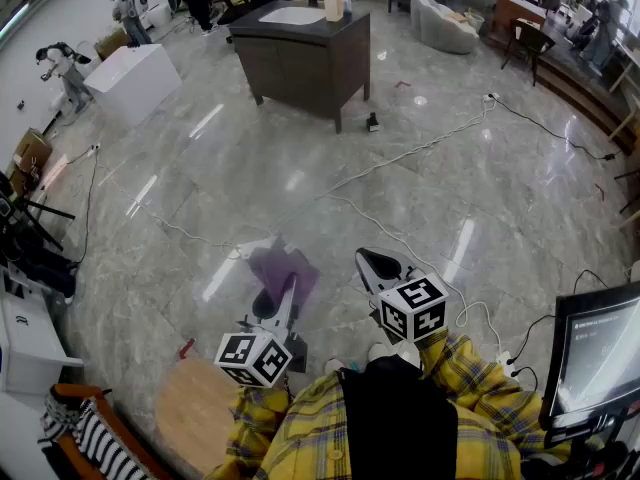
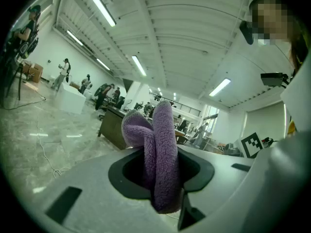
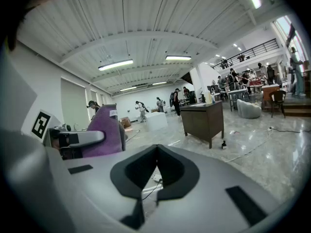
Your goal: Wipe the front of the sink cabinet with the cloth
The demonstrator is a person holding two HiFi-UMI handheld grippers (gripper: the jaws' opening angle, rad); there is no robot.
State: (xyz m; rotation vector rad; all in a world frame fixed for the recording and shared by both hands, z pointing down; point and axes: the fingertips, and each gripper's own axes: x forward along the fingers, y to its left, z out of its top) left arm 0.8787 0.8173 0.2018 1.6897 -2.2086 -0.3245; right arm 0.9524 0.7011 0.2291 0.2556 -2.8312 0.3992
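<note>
The purple cloth (image 2: 163, 154) is pinched in the left gripper's (image 1: 288, 290) fingers; it is folded, and its long axis runs out along them toward the sink cabinet (image 1: 305, 63). It is well apart from the cabinet's front, with open marble floor (image 1: 250, 168) between. The right gripper (image 1: 372, 261), on the same side of the cabinet, has its fingers pressed together on nothing. The cloth's lower end is hidden between the fingers.

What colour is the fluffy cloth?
Purple. The cloth shows best in the left gripper view.
</note>
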